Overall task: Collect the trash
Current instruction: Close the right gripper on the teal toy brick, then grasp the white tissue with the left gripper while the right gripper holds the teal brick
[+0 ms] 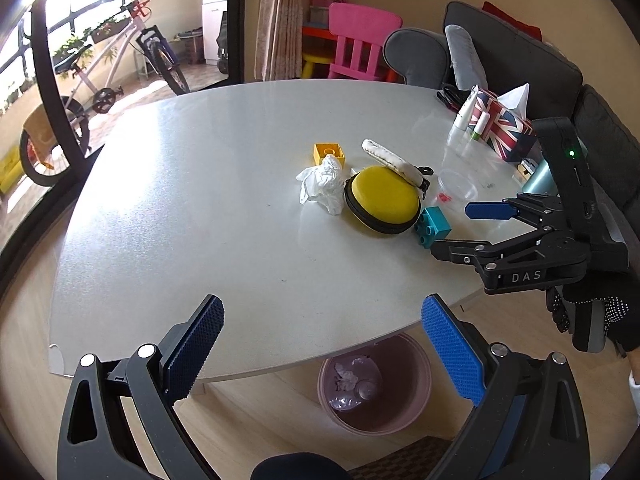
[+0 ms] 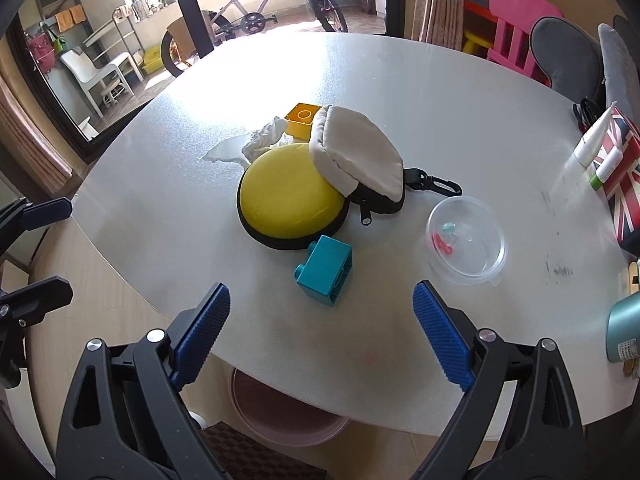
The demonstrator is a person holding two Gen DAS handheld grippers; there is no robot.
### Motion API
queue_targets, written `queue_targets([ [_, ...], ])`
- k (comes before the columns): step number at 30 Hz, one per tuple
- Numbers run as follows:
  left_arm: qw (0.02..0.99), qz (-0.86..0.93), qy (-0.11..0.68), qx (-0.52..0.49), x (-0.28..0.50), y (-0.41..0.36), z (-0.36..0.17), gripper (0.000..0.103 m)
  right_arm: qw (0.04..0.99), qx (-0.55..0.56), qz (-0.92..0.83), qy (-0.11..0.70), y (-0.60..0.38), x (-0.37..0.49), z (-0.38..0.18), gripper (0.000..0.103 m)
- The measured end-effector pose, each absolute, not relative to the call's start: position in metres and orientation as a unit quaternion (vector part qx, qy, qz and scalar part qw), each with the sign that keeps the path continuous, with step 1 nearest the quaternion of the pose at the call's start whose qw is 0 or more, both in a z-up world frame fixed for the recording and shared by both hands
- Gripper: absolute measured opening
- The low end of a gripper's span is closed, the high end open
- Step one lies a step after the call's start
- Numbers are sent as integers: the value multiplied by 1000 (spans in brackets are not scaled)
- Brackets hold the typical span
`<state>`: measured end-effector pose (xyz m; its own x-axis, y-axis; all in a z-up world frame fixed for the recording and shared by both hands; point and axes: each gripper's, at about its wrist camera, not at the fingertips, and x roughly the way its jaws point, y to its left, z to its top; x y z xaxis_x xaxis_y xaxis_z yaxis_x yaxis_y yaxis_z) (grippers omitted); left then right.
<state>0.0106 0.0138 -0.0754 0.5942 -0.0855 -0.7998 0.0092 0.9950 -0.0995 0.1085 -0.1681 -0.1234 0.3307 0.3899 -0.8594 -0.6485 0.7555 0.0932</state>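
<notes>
**Both claws spread and empty; tissue lies mid-worktop**

The left claw [image 1: 322,350] is held at the near edge of the worktop [image 1: 208,208], fingers spread wide, nothing between them. The right claw [image 2: 320,334] is likewise spread and empty, held over the near edge further to the right. Seen from the left wrist view, its housing reads "DAS" in pale letters.

The crumpled white tissue [image 1: 322,184] lies near the middle of the worktop, well ahead of the left claw and apart from both. From the right claw it sits behind the yellow round zip case [image 2: 290,204], partly hidden. The tissue touches the case's left side and rests against a yellow toy brick [image 1: 329,153] behind it.

A grey pouch [image 2: 358,156] with a black clip leans on the case. A teal toy brick [image 2: 326,270] lies just ahead of the right claw, beside the case. A clear plastic bowl [image 2: 466,240] holding small red and pale bits is to its right. A Union Jack tissue box [image 1: 502,122] stands at the far right with white tubes beside it; their print is unreadable.

A pink bin [image 1: 374,386] sits on the floor under the near edge, with crumpled scraps inside.
</notes>
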Motion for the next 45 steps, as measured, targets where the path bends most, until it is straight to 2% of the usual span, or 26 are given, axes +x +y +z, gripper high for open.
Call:
queue_targets([
  [2, 891, -25, 450, -45, 11, 16, -76, 95, 802, -135, 325, 483, -164, 110, -127, 78],
  [7, 892, -22, 450, -45, 12, 20, -75, 95, 798, -135, 327, 488, -158, 111, -132, 53],
  [9, 892, -22, 449, -46, 12, 21, -75, 95, 801, -139, 321, 485, -157, 111, -132, 29],
  [10, 892, -22, 449, -46, 13, 21, -75, 95, 802, -139, 320, 485, -157, 111, -131, 26],
  [16, 892, -27, 449, -44, 20, 20, -76, 95, 803, -140, 322, 481, -159, 110, -126, 23],
  [32, 891, -40, 451, -42, 71, 15, -71, 95, 809, -131, 328, 470, -180, 103, -105, 23],
  [45, 872, -25, 483, -73, 129, 23, -82, 95, 811, -128, 327, 467, -190, 103, -102, 23],
])
